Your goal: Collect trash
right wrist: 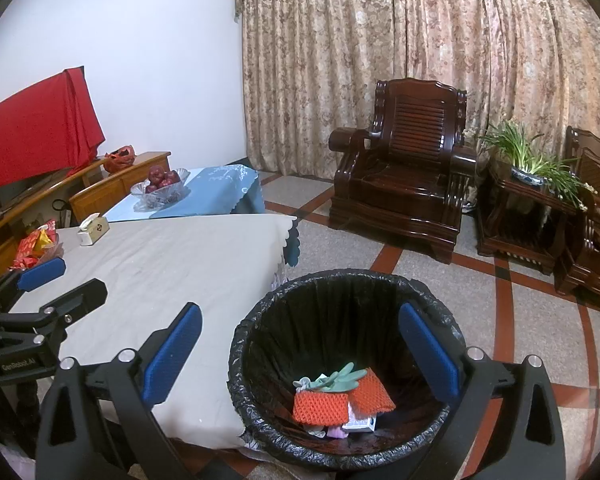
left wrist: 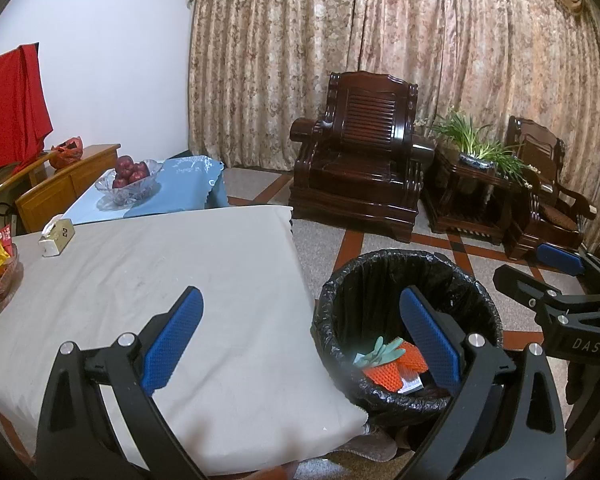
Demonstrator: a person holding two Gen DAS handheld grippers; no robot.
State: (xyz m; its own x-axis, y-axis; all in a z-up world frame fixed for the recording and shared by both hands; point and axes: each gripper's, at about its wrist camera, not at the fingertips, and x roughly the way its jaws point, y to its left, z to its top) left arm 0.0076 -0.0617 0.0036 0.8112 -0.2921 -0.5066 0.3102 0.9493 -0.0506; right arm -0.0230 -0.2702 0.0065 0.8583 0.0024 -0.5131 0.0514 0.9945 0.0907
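Now both grippers, left gripper (left wrist: 300, 336) and right gripper (right wrist: 300, 350), gape wide and empty above the lined trash bin (right wrist: 380, 280), where orange foam netting (right wrist: 320, 406) lies discarded.

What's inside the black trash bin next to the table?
In the trash bin lie orange foam netting, a pale green glove, and a small white box. The netting and glove hide whatever lies underneath them.
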